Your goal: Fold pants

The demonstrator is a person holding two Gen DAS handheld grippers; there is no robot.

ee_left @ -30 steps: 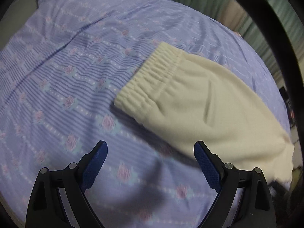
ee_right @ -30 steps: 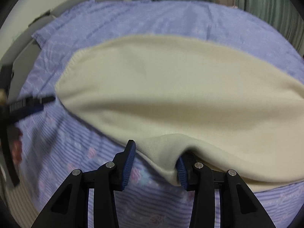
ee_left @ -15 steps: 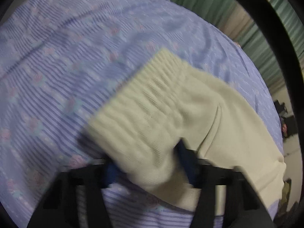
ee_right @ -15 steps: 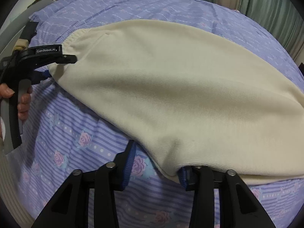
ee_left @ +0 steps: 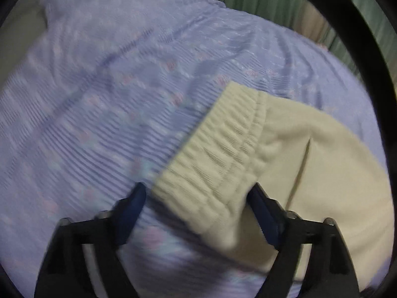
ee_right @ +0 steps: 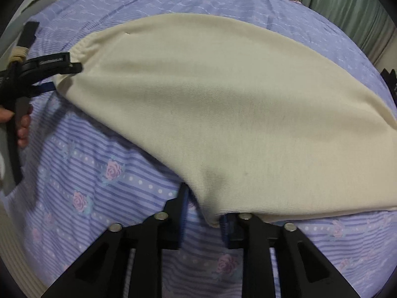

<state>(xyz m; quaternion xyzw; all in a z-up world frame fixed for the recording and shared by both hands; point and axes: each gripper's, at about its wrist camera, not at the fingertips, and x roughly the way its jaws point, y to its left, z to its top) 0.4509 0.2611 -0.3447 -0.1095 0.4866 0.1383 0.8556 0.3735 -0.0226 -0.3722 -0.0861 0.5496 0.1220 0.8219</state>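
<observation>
Cream pants (ee_right: pixel 223 104) lie folded lengthwise on a lilac flowered bedsheet (ee_right: pixel 104 173). In the left wrist view the elastic waistband (ee_left: pixel 218 154) sits between my left gripper's (ee_left: pixel 198 213) blue pads, which stand wide apart around its near corner. The left gripper also shows at the far left in the right wrist view (ee_right: pixel 52 74), at the waistband corner. My right gripper (ee_right: pixel 204 213) is partly closed around the near edge of the pant leg; the cloth covers the right pad.
The bedsheet (ee_left: pixel 99 99) covers the whole bed. Green curtains (ee_right: pixel 347 5) hang beyond the far edge. The bed's grey side (ee_right: pixel 10 37) runs along the left. A dark object (ee_right: pixel 389 79) lies at the right edge.
My left gripper moved in from open sheet onto the waistband corner, and its pads now straddle it. The pants edge has lifted at both ends. The right gripper stays on the leg edge.
</observation>
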